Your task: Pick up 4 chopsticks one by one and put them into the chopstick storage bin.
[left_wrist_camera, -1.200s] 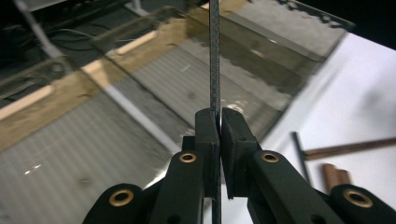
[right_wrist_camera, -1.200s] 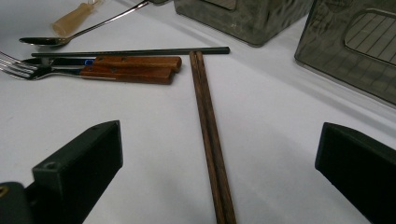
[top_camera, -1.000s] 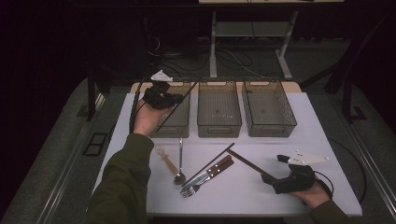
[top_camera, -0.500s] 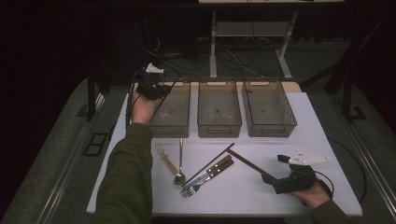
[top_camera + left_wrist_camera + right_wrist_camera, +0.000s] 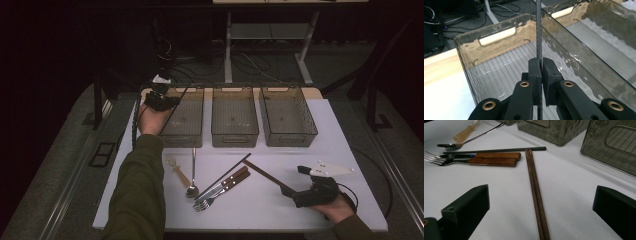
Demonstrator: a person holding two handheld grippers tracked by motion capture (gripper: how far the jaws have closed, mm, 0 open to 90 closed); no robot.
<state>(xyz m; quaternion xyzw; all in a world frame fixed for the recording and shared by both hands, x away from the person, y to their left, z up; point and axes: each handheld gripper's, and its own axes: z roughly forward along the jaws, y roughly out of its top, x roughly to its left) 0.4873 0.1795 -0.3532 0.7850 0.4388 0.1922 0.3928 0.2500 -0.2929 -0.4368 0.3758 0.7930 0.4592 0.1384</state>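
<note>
Right tongs (image 5: 541,202) rest released on the counter (image 5: 280,215) over brown chopsticks (image 5: 536,195); beyond, left tongs (image 5: 541,75) clench a dark chopstick (image 5: 539,30) above the leftmost bin (image 5: 184,120). Best lowered level inside the walls before letting go.

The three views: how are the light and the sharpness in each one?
High view: dim, dark all around, only the white table lit. Left gripper view: bright, the bin wall looks wavy with glare, the near tool slightly soft. Right gripper view: chopsticks sharp, near black jaws blurred.
</note>
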